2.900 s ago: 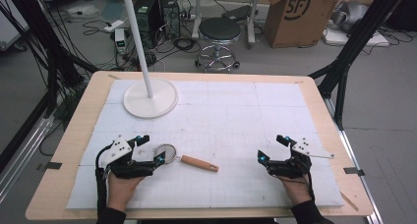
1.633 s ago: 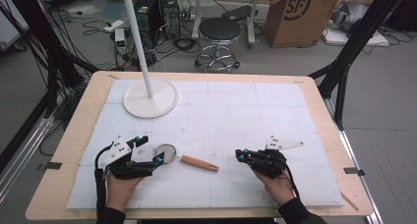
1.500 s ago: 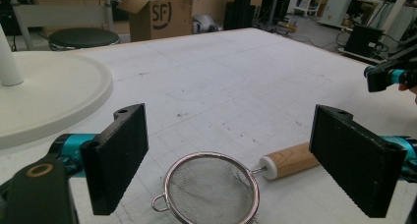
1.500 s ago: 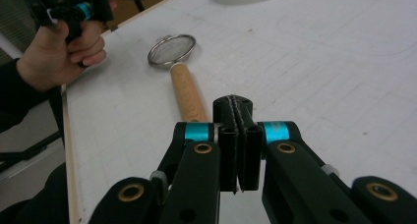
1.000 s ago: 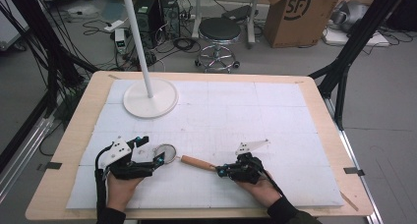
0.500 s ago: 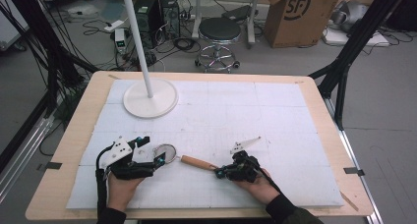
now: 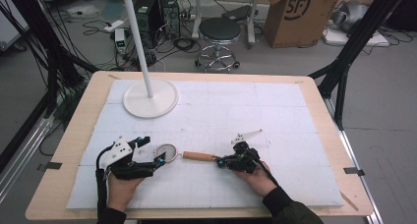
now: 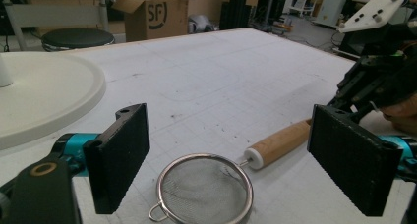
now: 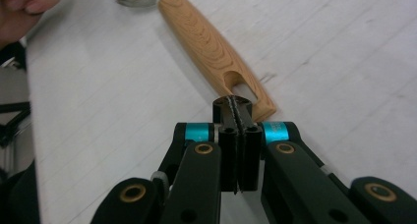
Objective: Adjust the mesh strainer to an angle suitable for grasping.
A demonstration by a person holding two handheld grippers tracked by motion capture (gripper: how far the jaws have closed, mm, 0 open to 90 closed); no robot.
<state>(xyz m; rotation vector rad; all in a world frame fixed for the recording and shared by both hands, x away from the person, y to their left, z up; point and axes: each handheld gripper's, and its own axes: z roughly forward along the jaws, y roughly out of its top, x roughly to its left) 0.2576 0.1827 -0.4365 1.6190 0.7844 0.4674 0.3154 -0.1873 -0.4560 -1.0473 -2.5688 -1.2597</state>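
**Right gripper closes in on strainer handle**

Right gripper [image 7: 222,161], its jaws pressed flat together with nothing between them, meets the tip of the wooden handle [image 9: 211,49] of a small strainer [image 7: 166,152]; in the right gripper view we see the closed tips at the handle's slotted end, though we cannot tell whether they touch it. Our left gripper [image 8: 231,170] rests with its jaws spread wide on either side of the round mesh bowl, pads clear of the metal rim. We find the strainer lying flat on the white mat [image 7: 275,116], near the table's front edge, bowl to the left, handle pointing right.
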